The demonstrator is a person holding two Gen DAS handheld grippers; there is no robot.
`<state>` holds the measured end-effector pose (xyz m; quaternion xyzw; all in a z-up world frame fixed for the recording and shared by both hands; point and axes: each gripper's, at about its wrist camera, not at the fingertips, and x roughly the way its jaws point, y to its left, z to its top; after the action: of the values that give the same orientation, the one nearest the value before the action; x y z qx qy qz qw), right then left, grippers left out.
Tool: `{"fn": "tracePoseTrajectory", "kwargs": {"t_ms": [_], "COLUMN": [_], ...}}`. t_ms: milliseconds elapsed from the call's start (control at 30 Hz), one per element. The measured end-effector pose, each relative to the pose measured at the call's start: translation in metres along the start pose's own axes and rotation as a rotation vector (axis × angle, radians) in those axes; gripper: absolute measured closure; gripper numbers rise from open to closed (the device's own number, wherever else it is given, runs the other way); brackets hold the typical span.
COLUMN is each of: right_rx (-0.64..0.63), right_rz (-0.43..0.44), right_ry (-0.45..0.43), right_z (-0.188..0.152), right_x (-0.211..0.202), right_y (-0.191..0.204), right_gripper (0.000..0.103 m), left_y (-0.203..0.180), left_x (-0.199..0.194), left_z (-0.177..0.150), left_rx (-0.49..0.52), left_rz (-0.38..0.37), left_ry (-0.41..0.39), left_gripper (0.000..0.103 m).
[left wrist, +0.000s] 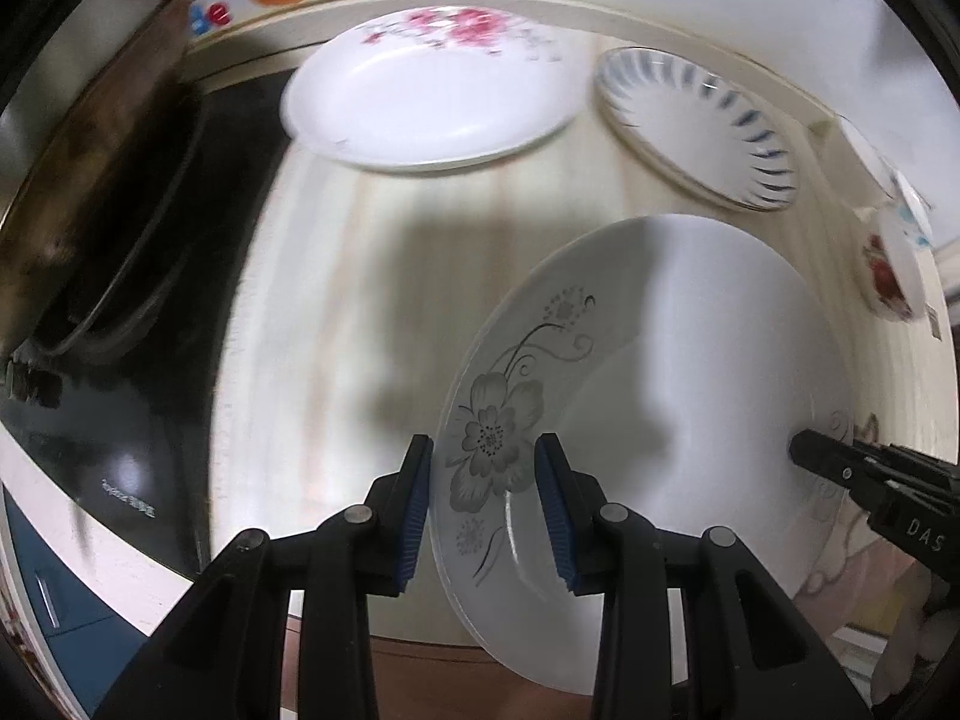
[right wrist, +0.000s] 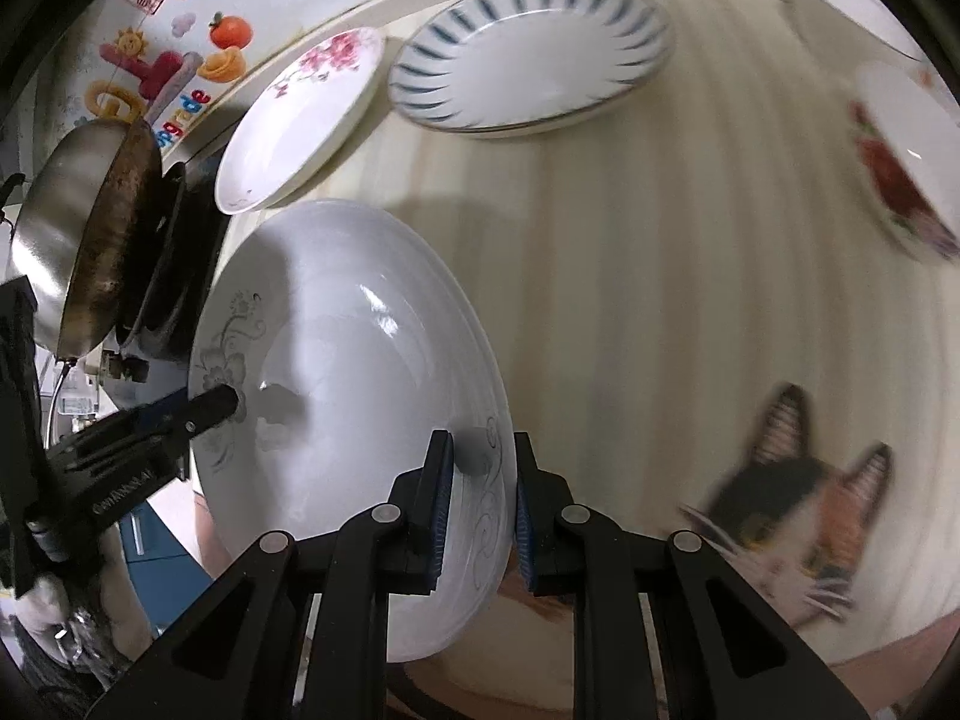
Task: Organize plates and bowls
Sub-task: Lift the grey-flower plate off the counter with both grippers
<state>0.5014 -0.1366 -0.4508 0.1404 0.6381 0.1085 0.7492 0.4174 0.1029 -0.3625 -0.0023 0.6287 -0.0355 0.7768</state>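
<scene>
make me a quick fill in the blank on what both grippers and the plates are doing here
1. The left gripper and right gripper grip opposite rims of the same ____.
2. That plate's flower print is ____ in colour.
3. The plate with pink blossoms lies beside a plate with ____ rim stripes.
4. A wok sits on the ____.

Missing words: plate; grey; blue; stove

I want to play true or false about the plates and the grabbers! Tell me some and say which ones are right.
1. Both grippers hold the grey-flower plate. True: left gripper, right gripper.
2. The blue-striped plate is in a gripper. False: it lies on the counter.
3. The pink-flower plate sits beside the blue-striped one. True.
4. The pan holds a plate. False: no plate shows in it.
</scene>
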Motion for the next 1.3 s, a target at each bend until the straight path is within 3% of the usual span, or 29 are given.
{"fn": "tracePoseTrajectory", "kwargs": {"t_ms": [267,567,1300], "right_rx": [0.111,0.165,0.092], "right_rz": [-0.004,0.0,0.011], "right_ry": [-0.018,-0.019,0.012], "right_z": [-0.031,-0.041,-0.028], "right_x": [-0.032,-0.036,-0.022], "right_y": [-0.068,-0.118,-0.128], "right_gripper": [0.082,0.082,0.083], "left_y": [-0.07,-0.108,-0.144], "left_x": [0.009,0.027,0.047], "left_z": [0.002,-0.004,0.001], "left_rx": [0.078,0.099,0.077], "left_rz": [-0.025,0.002,0.158], "left_ry": [0.018,0.055,0.044], "left_gripper": [0.071,0.071,0.071]}}
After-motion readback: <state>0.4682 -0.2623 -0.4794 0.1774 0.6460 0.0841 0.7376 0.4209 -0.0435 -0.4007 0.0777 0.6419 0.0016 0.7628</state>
